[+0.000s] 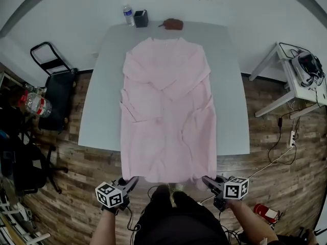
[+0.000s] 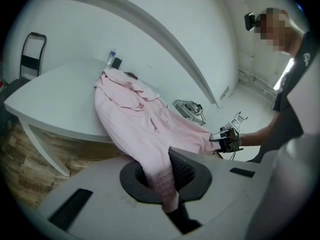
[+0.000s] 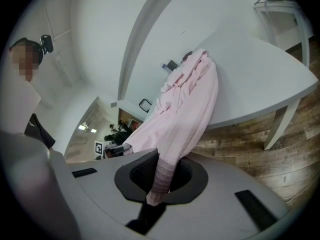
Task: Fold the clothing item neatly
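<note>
A pale pink garment lies spread lengthwise on the grey table, collar at the far end, its hem hanging over the near edge. My left gripper is shut on the hem's left corner, held off the table's front. My right gripper is shut on the hem's right corner. In the left gripper view the ribbed pink hem is pinched between the jaws, and the right gripper shows beyond it. The right gripper view has the ribbed hem clamped the same way, cloth stretching up to the table.
At the table's far edge stand a water bottle, a dark cup and a brown pouch. A black chair is at the left, a white side table at the right. Cables lie on the wooden floor.
</note>
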A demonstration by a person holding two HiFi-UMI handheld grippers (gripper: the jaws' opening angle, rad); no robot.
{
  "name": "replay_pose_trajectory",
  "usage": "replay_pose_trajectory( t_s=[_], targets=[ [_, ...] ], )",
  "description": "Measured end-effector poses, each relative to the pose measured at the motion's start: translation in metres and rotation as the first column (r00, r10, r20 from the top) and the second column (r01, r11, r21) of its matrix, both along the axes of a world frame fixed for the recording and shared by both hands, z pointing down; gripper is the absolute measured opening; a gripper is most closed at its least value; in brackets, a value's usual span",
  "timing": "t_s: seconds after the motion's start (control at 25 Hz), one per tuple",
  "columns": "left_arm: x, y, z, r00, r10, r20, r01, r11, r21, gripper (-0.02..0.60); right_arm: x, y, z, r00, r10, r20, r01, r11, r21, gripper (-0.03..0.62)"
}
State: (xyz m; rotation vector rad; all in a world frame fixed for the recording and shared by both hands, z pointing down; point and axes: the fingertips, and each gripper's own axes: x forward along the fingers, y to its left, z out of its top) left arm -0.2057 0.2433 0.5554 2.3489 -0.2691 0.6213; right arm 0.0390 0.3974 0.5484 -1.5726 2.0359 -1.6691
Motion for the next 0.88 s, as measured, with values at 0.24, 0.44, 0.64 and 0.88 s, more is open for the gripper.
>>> replay_pose_trajectory(
  t_s=[0.24, 0.44, 0.64, 0.88],
  targets=[
    [0.013, -0.011, -0.051, 0.996, -0.01, -0.087, 0.017, 0.996, 0.084, 0.008, 0.016, -0.024, -0.053, 1.0, 0.02, 0.023, -0.022, 0.994, 0.104, 0.023],
    [0.035, -0.046, -0.088, 0.985, -0.039, -0.171, 0.065, 0.986, 0.154, 0.008, 0.034, -0.056, -0.089, 0.999, 0.027, 0.017, -0.03, 0.979, 0.202, 0.023],
    [0.055, -0.095, -0.112, 0.973, -0.074, -0.219, 0.117, 0.974, 0.192, 0.008, 0.064, -0.094, -0.11, 0.999, 0.047, -0.011, -0.043, 0.967, 0.25, 0.023],
    [0.082, -0.165, -0.117, 0.962, -0.128, -0.239, 0.175, 0.967, 0.186, 0.008, 0.115, -0.166, -0.126, 0.993, 0.103, -0.056, -0.084, 0.957, 0.277, 0.024]
  ],
)
